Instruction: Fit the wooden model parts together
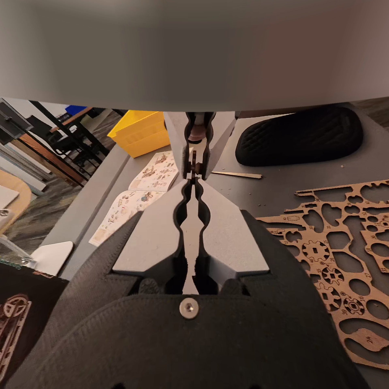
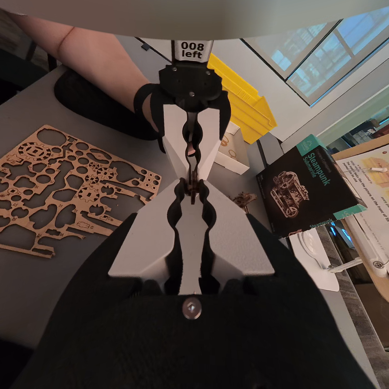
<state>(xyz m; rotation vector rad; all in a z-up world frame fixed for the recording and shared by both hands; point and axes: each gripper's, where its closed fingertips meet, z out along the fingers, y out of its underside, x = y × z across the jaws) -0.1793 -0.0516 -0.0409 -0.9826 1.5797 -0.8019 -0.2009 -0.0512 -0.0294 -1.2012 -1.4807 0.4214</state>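
Observation:
My two grippers meet tip to tip above the grey table (image 1: 273,189). In the left wrist view my left gripper (image 1: 192,182) is shut on a thin dark wooden part (image 1: 192,179). Facing it from above, my right gripper (image 1: 194,175) is shut on a small wooden sub-assembly (image 1: 194,166) with rounded lobes. The two parts touch at the tips. In the right wrist view my right gripper (image 2: 192,186) pinches the sub-assembly (image 2: 192,190), and my left gripper (image 2: 192,173) comes down from above with its thin part (image 2: 193,175) against it.
A laser-cut wooden sheet (image 1: 336,252) (image 2: 63,185) lies flat on the table. An open instruction booklet (image 1: 147,189), a yellow bin (image 1: 143,134) (image 2: 242,101), a black padded rest (image 1: 301,136), a wooden strip (image 1: 235,174), a black kit box (image 2: 305,189) and a partly built model (image 2: 244,199) surround it. The grippers are tip to tip, or close to it.

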